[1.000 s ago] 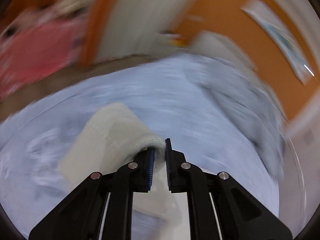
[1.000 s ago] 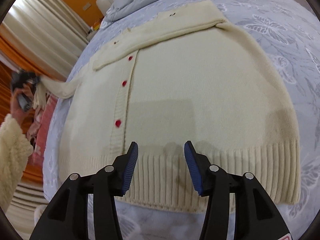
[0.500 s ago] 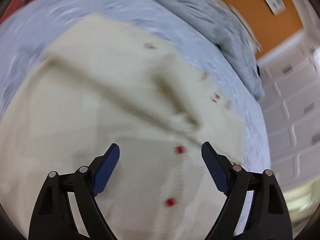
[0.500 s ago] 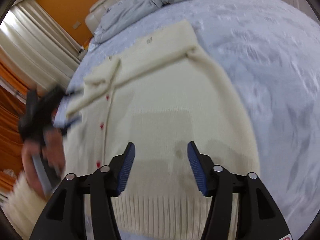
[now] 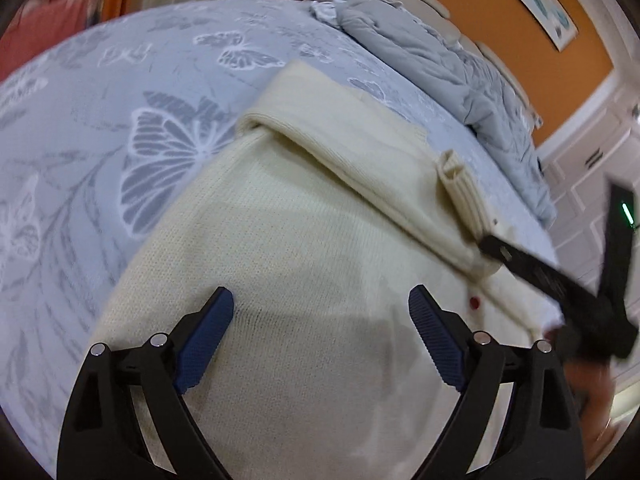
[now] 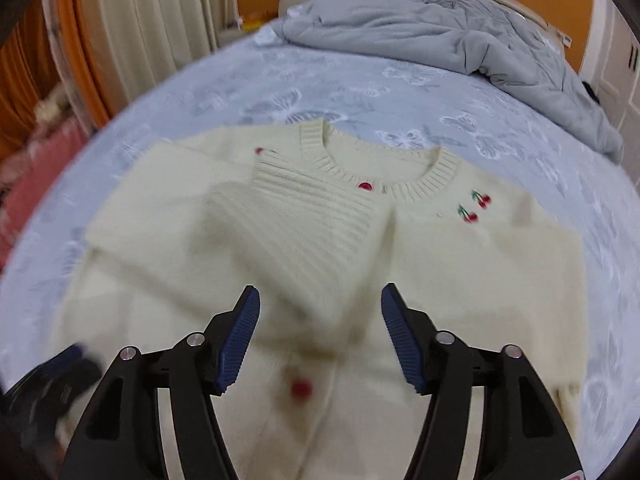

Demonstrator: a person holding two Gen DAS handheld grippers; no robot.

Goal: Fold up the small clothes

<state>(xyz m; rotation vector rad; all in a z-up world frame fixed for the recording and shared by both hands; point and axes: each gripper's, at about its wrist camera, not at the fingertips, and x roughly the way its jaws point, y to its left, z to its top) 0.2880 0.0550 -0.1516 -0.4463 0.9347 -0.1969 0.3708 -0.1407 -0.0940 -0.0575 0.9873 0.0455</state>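
Observation:
A cream knitted cardigan (image 6: 460,272) with red buttons and cherry embroidery lies flat on the bed, front up; it also shows in the left wrist view (image 5: 304,240). Its left sleeve (image 6: 304,232) is folded across the chest, the ribbed cuff (image 5: 460,192) near the button line. My left gripper (image 5: 322,332) is open and empty, just above the cardigan's side. My right gripper (image 6: 320,332) is open and empty, over the button placket below the folded sleeve. The right gripper's fingers (image 5: 536,272) show at the right of the left wrist view.
The bed has a pale blue sheet with butterfly print (image 5: 168,152). A crumpled grey duvet (image 6: 440,36) lies at the head by the cream headboard. Curtains (image 6: 152,20) and a pink item (image 6: 40,168) stand to the left, white cabinets to the right.
My left gripper let go of the sleeve cuff, opened, and the sleeve now lies across the chest. My right gripper moved from the hem up toward the chest, staying open.

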